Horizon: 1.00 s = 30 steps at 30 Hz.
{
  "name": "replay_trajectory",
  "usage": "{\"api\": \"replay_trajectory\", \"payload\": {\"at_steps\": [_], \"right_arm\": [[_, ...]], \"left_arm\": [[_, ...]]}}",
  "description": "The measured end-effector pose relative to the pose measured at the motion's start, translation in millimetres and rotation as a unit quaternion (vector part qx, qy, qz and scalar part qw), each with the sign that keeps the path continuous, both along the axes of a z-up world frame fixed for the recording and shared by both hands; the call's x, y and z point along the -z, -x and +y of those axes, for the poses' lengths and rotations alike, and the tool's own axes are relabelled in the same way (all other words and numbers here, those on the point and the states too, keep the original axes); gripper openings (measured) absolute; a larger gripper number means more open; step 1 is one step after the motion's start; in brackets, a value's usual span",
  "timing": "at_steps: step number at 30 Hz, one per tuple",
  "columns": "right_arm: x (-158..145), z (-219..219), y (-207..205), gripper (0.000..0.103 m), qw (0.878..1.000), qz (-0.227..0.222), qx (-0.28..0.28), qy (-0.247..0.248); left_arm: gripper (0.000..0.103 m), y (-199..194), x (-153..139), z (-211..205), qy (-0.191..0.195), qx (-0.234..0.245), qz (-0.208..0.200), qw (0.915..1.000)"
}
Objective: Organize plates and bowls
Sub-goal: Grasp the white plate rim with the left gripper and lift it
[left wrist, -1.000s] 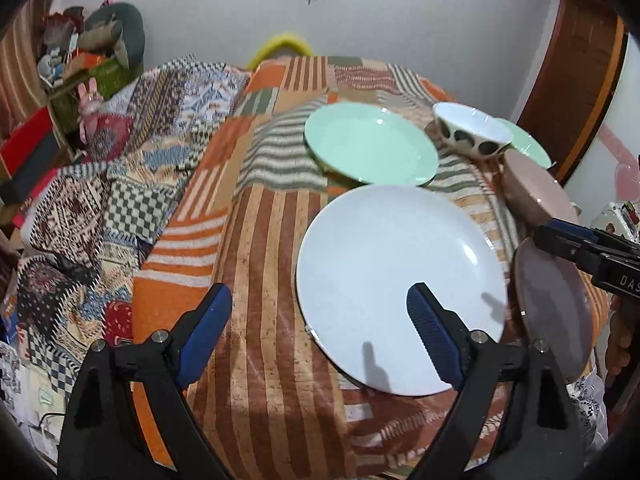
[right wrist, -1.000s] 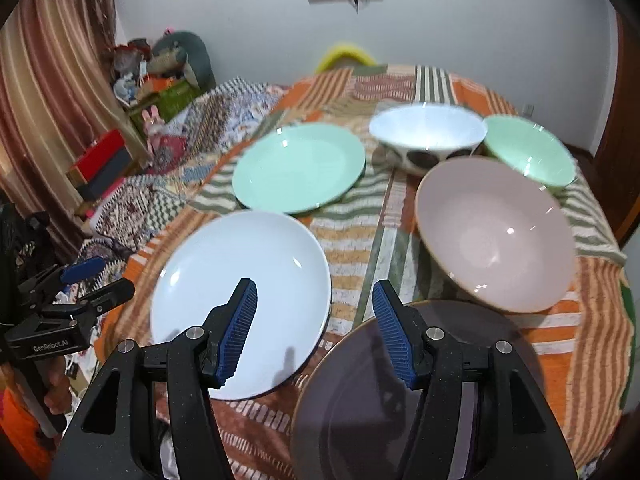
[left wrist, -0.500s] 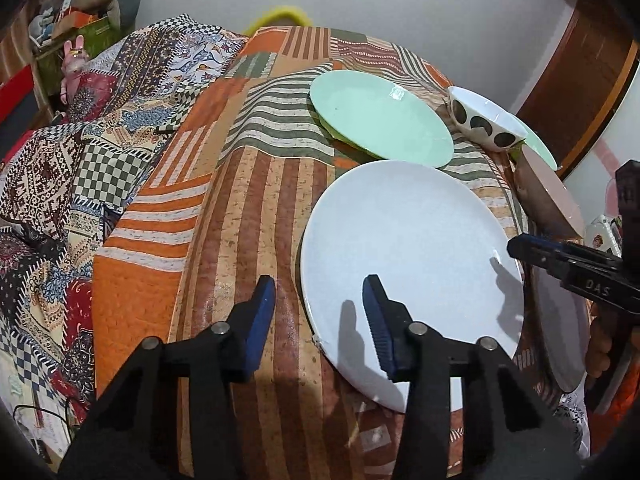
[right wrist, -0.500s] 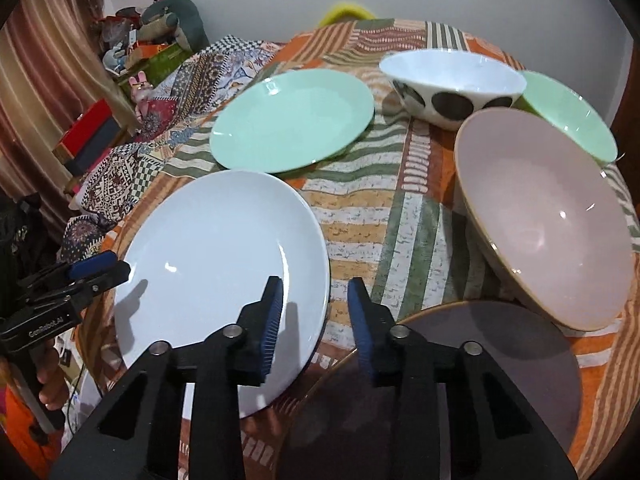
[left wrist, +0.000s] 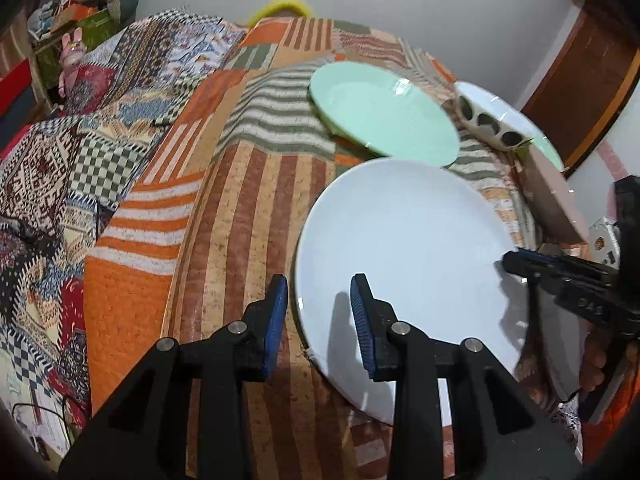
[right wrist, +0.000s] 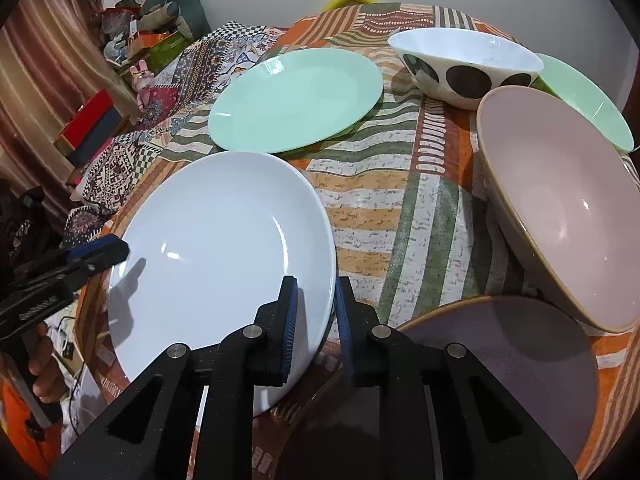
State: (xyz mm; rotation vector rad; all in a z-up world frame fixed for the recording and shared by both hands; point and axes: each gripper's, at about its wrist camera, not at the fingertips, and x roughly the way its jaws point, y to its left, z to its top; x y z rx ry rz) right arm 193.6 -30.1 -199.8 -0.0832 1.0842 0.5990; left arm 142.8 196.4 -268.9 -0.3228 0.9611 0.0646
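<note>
Straddling round white ceramic plate (left wrist: 404,240) rim: left gripper (left wrist: 318,312), jaws just narrowed, gap remains | right gripper (right wrist: 314,312) clamps opposite rim | plate tilted; purple plate (right wrist: 500,344) only in right view.

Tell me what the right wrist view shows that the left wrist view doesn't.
Right wrist only: the dark plate and the inside of the pink bowl, both open to view. Left wrist only: the wooden door frame, and how the left claw straddles the rim of the white plate; its jaws have just been closing and are not pressing yet. Both: the white plate, mint plate, spotted bowl and striped cloth.
</note>
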Motion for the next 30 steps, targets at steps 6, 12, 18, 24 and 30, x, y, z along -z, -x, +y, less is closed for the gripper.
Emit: {"api": "replay_trajectory", "payload": {"at_steps": [6, 12, 18, 24, 30], "right_arm": [[3.5, -1.9, -5.7, 0.017, 1.000, 0.012, -0.001, -0.006], [0.7, 5.3, -0.2, 0.017, 1.000, -0.001, 0.000, 0.008], [-4.7, 6.4, 4.1, 0.017, 1.000, -0.008, 0.001, 0.005], [-19.8, 3.0, 9.7, 0.017, 1.000, -0.027, 0.002, -0.006], [-35.1, -4.6, 17.0, 0.017, 0.999, -0.043, 0.011, -0.021]], "left_arm": [[0.033, -1.2, 9.6, -1.1, 0.009, 0.001, 0.011, 0.9999], [0.032, -0.2, 6.1, -10.7, -0.007, 0.018, 0.018, 0.9996], [0.032, 7.6, -1.5, -9.6, 0.002, 0.011, 0.013, 0.9999], [0.032, 16.5, -24.5, -10.8, 0.001, 0.005, -0.012, 0.9999], [0.032, 25.6, -55.7, -21.7, -0.017, 0.012, -0.044, 0.9988]]}}
